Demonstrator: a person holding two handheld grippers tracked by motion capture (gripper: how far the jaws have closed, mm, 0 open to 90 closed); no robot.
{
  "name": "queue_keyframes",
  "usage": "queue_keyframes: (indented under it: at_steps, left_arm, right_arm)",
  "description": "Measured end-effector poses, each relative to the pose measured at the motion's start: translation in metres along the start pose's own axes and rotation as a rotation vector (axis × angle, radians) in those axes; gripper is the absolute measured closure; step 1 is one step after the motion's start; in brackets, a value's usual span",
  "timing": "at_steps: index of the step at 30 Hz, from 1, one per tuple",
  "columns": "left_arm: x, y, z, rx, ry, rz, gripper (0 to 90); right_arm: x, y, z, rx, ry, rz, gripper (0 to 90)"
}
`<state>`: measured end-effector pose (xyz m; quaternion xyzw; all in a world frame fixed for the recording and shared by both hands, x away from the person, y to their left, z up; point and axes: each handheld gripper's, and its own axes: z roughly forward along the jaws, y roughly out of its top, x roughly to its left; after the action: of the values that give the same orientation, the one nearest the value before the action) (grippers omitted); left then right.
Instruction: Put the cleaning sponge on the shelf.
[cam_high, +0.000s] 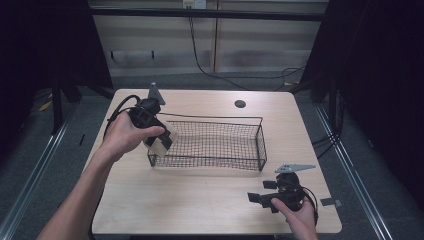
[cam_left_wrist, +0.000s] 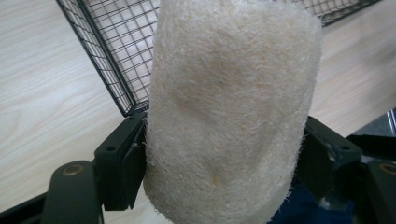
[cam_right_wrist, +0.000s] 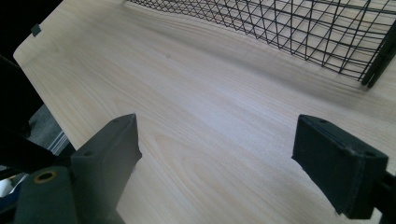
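Now, view by view:
High view, left: your left gripper (cam_high: 161, 136) hangs over the near-left corner of the black wire-mesh basket (cam_high: 210, 142), closed on the pale fibrous loofah-like pad (cam_high: 161, 142).
High view, right: your right gripper (cam_high: 267, 192) rests low by the near-right edge of the light wooden table (cam_high: 200, 200), well apart from the basket.
Left gripper view: both jaws press the pad's (cam_left_wrist: 233, 107) lower sides; its top rises past them, toward the basket corner (cam_left_wrist: 116, 60).
Handling: likely light, soft, springy and rough, so it should not slip; grip across its middle.
Right gripper view: jaws wide apart, nothing between them, table (cam_right_wrist: 196, 130) below.
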<state>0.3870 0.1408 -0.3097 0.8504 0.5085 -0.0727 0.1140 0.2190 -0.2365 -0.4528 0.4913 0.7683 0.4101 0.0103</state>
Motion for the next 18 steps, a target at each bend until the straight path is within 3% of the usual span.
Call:
queue_keyframes:
  at_steps: [8, 10, 18]
  left_arm:
    - [0.005, 0.011, 0.006, -0.014, 0.019, -0.082, 25.4]
    - [0.004, 0.013, 0.008, -0.009, 0.033, -0.074, 25.3]
    - [0.007, 0.021, 0.017, -0.008, 0.041, -0.125, 25.3]
  right_arm:
    - [0.000, 0.000, 0.001, 0.002, -0.003, 0.002, 14.3]
    - [-0.001, 0.000, 0.001, 0.001, -0.005, 0.002, 14.3]
    - [0.000, 0.000, 0.000, -0.004, -0.008, 0.005, 14.2]
